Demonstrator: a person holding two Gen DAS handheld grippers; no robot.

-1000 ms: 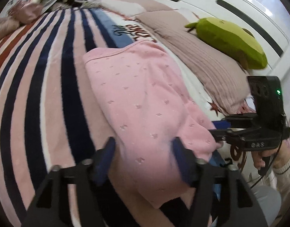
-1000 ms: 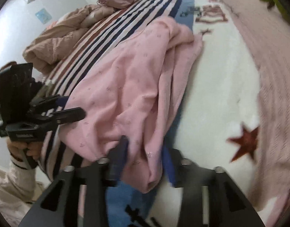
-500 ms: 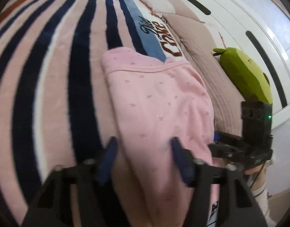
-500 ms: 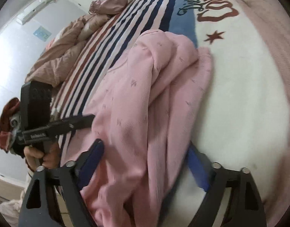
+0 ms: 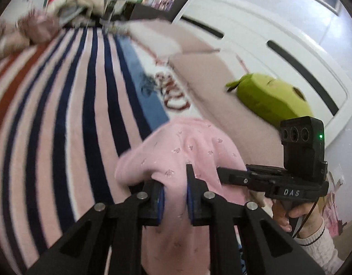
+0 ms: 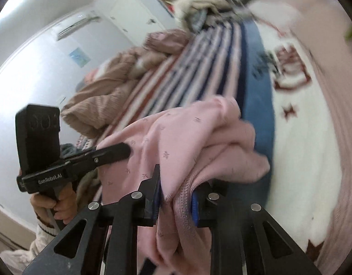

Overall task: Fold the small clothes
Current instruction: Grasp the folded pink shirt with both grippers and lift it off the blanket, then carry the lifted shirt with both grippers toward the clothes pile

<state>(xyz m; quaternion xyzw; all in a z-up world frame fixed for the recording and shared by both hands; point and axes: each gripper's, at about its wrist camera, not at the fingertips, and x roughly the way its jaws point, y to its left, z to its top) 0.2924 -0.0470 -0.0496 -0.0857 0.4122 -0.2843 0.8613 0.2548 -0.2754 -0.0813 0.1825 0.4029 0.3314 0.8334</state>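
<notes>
Pale pink knit garment with small star print (image 5: 189, 151) lifted above striped plush blanket (image 5: 68, 105), left gripper (image 5: 173, 194) jaws just closed, pinching its fabric, right gripper (image 6: 176, 197) jaws just closed, clamping ribbed hem

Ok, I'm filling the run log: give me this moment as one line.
left claw: shut on pink garment | right claw: shut on pink garment, just closed | garment lifted off striped blanket
</notes>
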